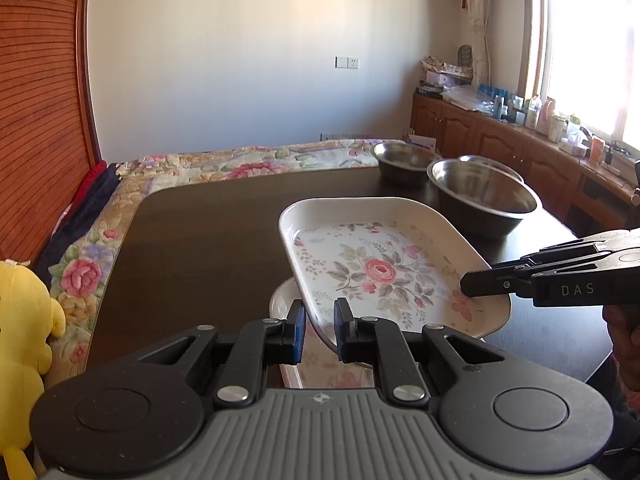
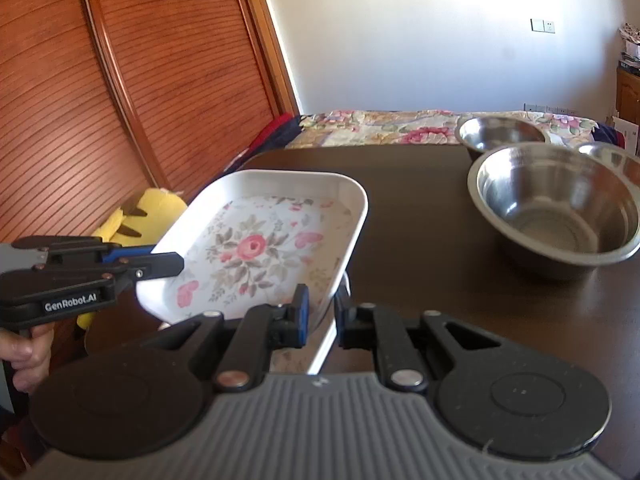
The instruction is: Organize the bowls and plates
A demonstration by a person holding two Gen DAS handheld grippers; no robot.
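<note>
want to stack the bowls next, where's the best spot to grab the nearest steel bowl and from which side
Grip the nearest steel bowl by its thin rolled rim, one finger inside and one outside. Come from above at the near edge: it stands upright and open, the wall is too wide to span, and two more bowls crowd its far side.

home bedroom | floral bedspread (image 1: 256, 162) | plush toy (image 1: 24, 332) | wooden cabinets (image 1: 480, 136)

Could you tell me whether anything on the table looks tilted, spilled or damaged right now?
Only the floral tray looks askew: it is tilted above the dark table, its rim clamped by the left claw and the right claw, over another floral dish. The steel bowls stand upright. No spill or damage shows.
</note>
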